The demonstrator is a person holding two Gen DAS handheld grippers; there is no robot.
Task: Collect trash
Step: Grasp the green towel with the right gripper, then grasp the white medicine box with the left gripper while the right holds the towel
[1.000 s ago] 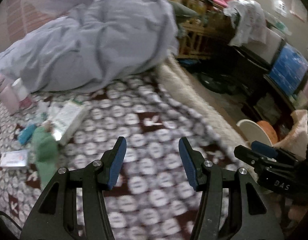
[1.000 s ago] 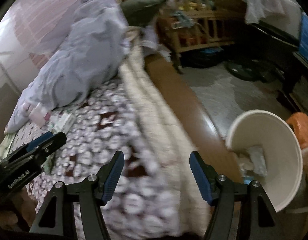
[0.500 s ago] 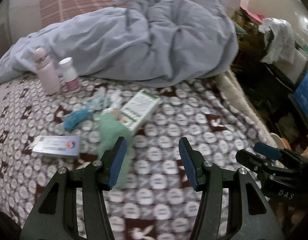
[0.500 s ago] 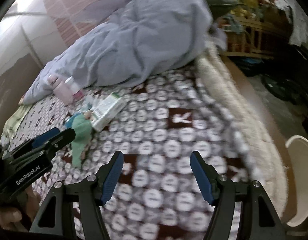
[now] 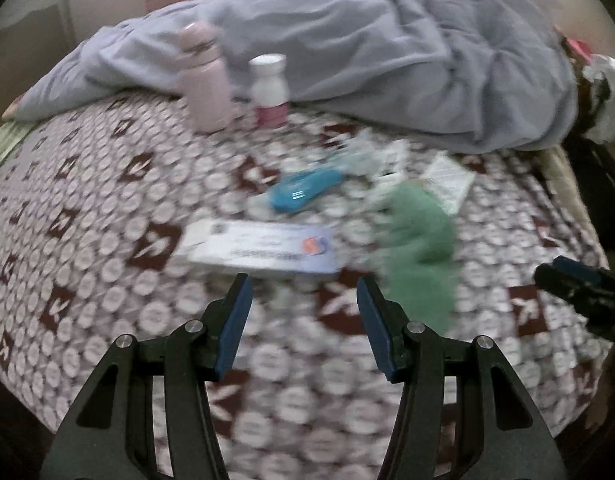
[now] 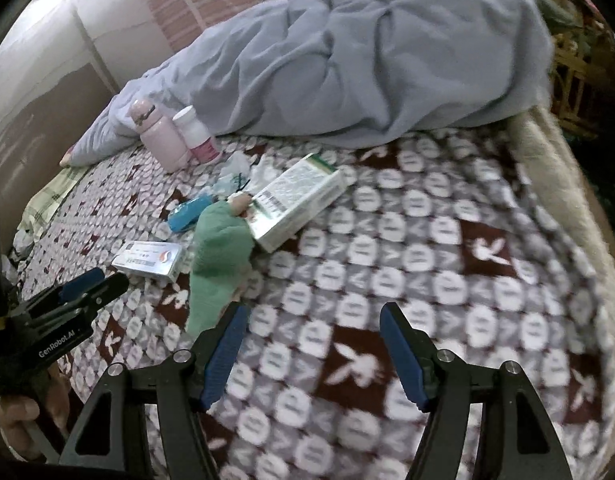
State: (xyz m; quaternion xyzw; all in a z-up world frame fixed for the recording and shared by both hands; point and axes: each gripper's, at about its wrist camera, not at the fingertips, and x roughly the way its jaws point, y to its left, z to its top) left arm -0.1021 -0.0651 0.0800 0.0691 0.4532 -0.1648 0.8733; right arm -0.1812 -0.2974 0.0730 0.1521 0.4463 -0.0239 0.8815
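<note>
Trash lies on a patterned bed cover: a flat white box just beyond my open, empty left gripper, a blue wrapper, crumpled plastic bits and a green-and-white carton. A green sock-like cloth lies right of the flat box. My right gripper is open and empty above the cover, right of the green cloth. The flat box and blue wrapper also show there.
A pink bottle and a white pill bottle stand at the back by a rumpled grey duvet. The bed's fuzzy cream edge runs on the right. The left gripper body shows at the left.
Both grippers have swung left from the bed edge and bin toward the pile of trash. The left gripper has come close to the flat white box. Both stay open.
</note>
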